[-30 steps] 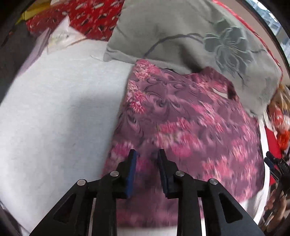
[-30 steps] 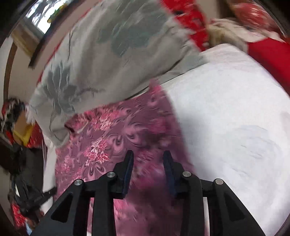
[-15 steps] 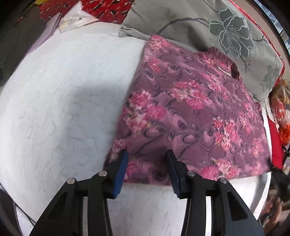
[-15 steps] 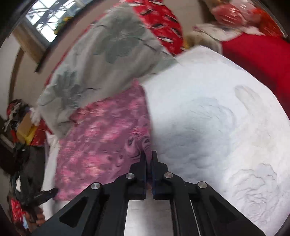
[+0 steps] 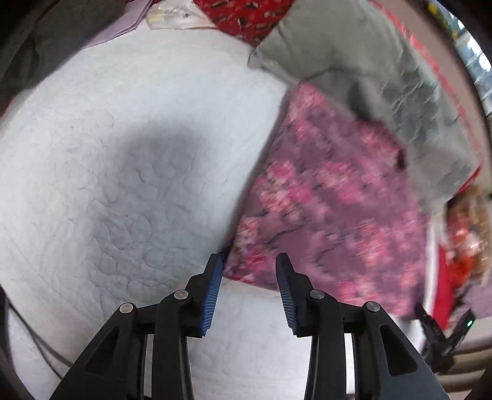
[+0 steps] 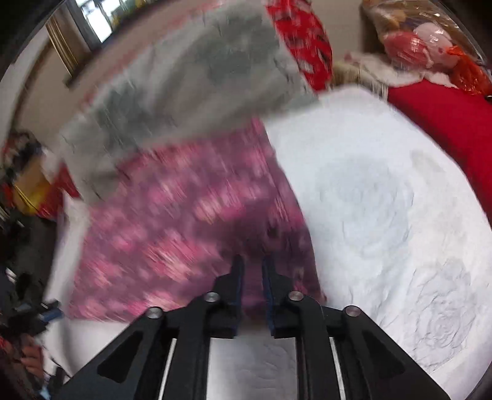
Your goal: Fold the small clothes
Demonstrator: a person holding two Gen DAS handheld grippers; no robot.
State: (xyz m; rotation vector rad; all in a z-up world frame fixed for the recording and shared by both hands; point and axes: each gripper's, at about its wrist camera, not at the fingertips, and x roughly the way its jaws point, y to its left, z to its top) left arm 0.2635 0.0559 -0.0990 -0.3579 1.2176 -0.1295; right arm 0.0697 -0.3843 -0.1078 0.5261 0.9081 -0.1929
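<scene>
A small purple garment with pink flowers lies flat on a white quilted bed. My left gripper is open, its jaws either side of the garment's near left corner and just above it. In the right wrist view the garment is blurred. My right gripper has its jaws close together with a narrow gap, over the garment's near right edge. Whether cloth is pinched between them is unclear.
A grey flowered pillow lies on the garment's far edge, also seen in the right wrist view. Red patterned cloth and papers lie beyond. A red cushion and bagged toys sit at the right.
My left gripper slid left to the garment's near left corner and stayed open. My right gripper, shut half a second ago, now shows a small gap and moved onto the garment's edge.
</scene>
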